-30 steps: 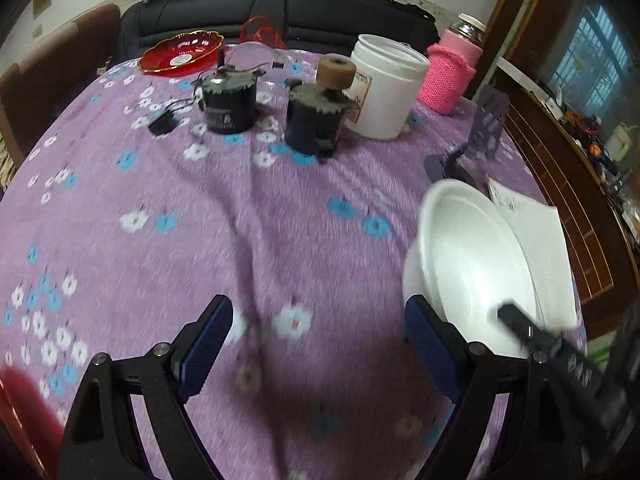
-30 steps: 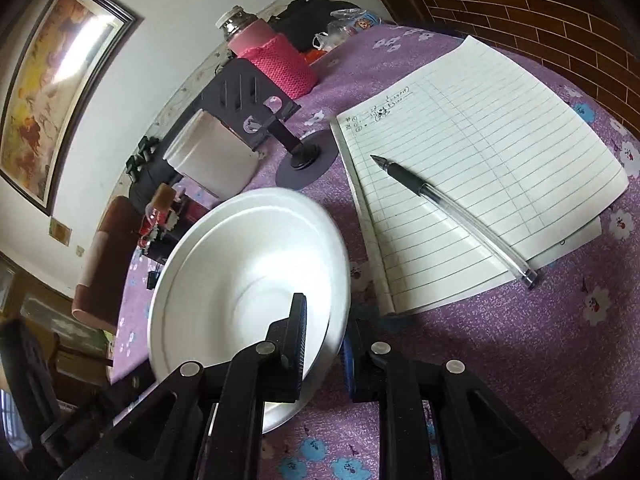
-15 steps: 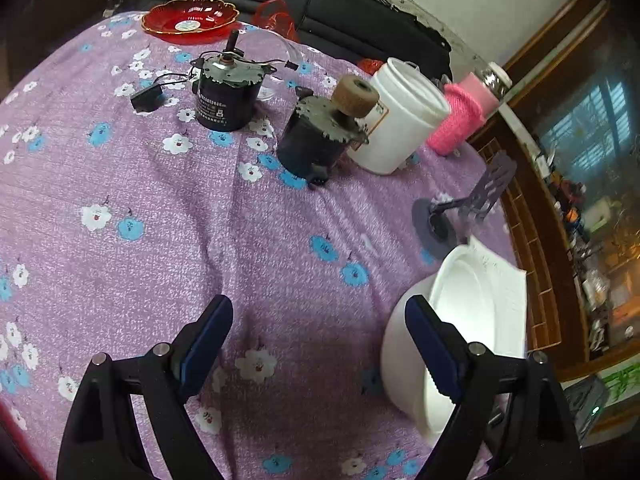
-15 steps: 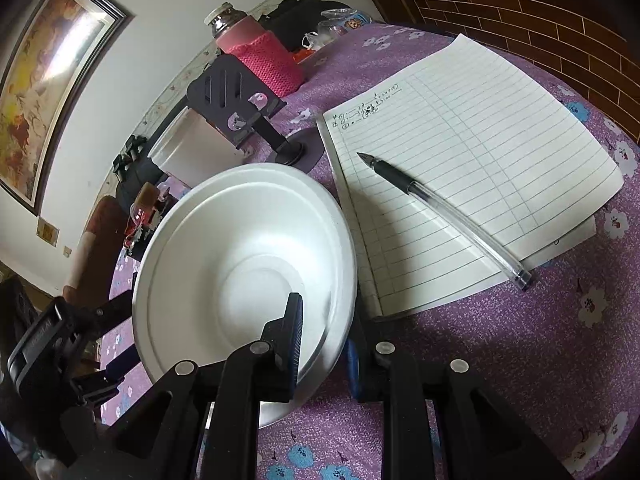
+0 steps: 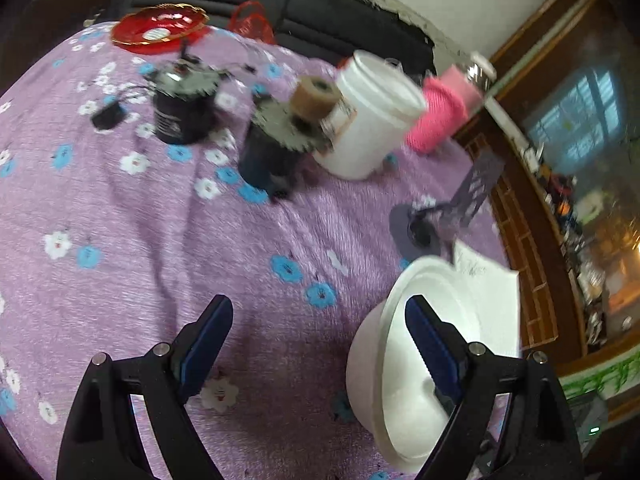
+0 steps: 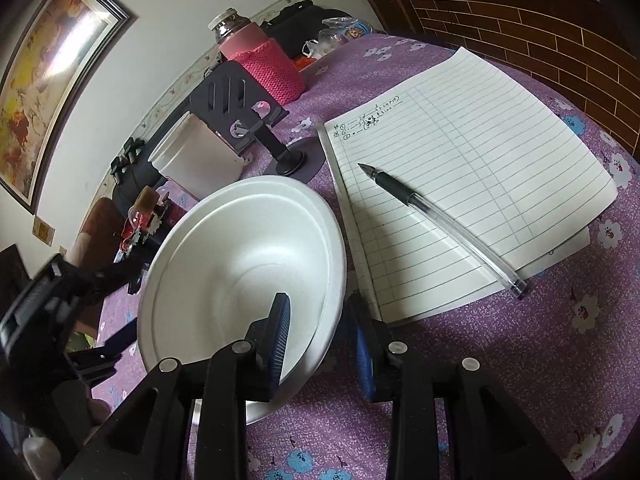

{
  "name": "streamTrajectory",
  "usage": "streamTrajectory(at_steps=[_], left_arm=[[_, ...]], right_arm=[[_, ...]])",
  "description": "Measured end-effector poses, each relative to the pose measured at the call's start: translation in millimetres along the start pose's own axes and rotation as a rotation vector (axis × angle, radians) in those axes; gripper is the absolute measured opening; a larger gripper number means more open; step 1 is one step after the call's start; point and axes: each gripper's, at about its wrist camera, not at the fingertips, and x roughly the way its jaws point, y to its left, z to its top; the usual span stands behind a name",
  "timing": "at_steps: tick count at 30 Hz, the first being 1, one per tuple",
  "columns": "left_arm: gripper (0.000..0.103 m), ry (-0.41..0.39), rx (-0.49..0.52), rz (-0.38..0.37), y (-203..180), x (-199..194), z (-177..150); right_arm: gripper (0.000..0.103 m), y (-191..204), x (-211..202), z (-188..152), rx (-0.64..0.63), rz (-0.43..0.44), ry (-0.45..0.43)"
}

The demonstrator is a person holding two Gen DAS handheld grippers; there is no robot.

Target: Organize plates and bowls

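Note:
A white foam bowl (image 6: 240,264) is tilted on its side above the purple flowered tablecloth. My right gripper (image 6: 320,320) is shut on its near rim, one finger inside and one outside. The bowl also shows in the left wrist view (image 5: 400,364), at the lower right. My left gripper (image 5: 318,340) is open and empty, its right finger in front of the bowl's rim. A red plate (image 5: 160,28) with a gold edge sits at the table's far side.
A lined notepad (image 6: 460,168) with a pen (image 6: 440,224) lies right of the bowl. A black phone stand (image 6: 244,116), a white bucket (image 5: 372,116), a pink-sleeved bottle (image 6: 260,60) and two dark motors (image 5: 180,108) stand further back. A black sofa runs behind the table.
The left gripper has swung and moved so the bowl now sits at its right finger. The right gripper has kept its hold and tipped the bowl slightly.

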Motion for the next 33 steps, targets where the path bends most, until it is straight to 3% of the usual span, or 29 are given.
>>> streamTrajectory(at_steps=[7, 8, 10, 12, 14, 17, 23, 33], left_arm=[[0.087, 0.06, 0.079, 0.059, -19, 28, -12], [0.083, 0.067, 0.103, 0.082, -23, 31, -14], [0.065, 0.069, 0.153, 0.108, -30, 34, -17], [0.032, 0.085, 0.194, 0.116, -35, 36, -18], [0.02, 0.11, 0.2, 0.092, -36, 36, -20], [0.011, 0.103, 0.216, 0.105, -38, 34, -22], [0.011, 0.07, 0.226, 0.117, -35, 15, -26], [0.011, -0.004, 0.263, 0.203, -22, -29, -45]], right_arm=[[0.032, -2, 1, 1, 0.011, 0.008, 0.002], [0.032, -2, 1, 1, 0.012, 0.008, 0.002], [0.032, -2, 1, 1, 0.012, 0.009, 0.001], [0.032, -1, 0, 0, 0.007, 0.009, -0.003], [0.032, 1, -2, -2, -0.001, 0.016, -0.006], [0.028, 8, -5, -4, -0.032, 0.026, -0.017], [0.024, 19, -14, -7, -0.078, 0.051, -0.046], [0.023, 48, -20, -24, -0.199, 0.092, -0.068]])
